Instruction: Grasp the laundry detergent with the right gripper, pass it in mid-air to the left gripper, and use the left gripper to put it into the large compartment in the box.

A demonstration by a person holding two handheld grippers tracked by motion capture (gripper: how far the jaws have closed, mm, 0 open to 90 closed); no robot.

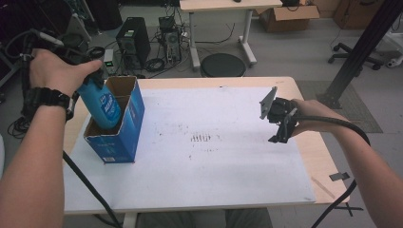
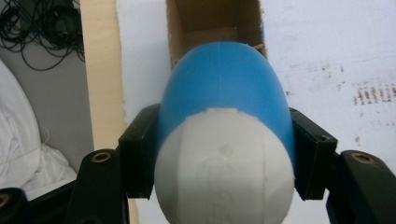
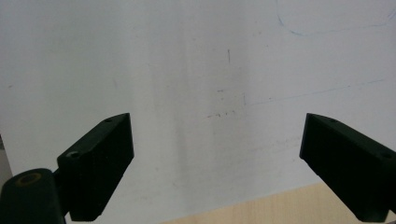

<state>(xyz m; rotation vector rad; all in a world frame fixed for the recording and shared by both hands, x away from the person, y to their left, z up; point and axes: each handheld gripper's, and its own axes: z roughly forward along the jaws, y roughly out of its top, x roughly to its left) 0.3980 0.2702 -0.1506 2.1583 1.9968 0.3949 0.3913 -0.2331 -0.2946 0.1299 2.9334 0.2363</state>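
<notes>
The left gripper point(image 1: 97, 78) pinches a blue bottle point(image 1: 105, 108) by its neck, lowering it base-first into the open blue box point(image 1: 124, 128), while the right gripper point(image 1: 280, 124) waits beside it, fingers spread.

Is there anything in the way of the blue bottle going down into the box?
Nothing visible. The left gripper holds the blue bottle with its lower end already inside the open blue box; the part of the compartment seen past it looks bare.
</notes>
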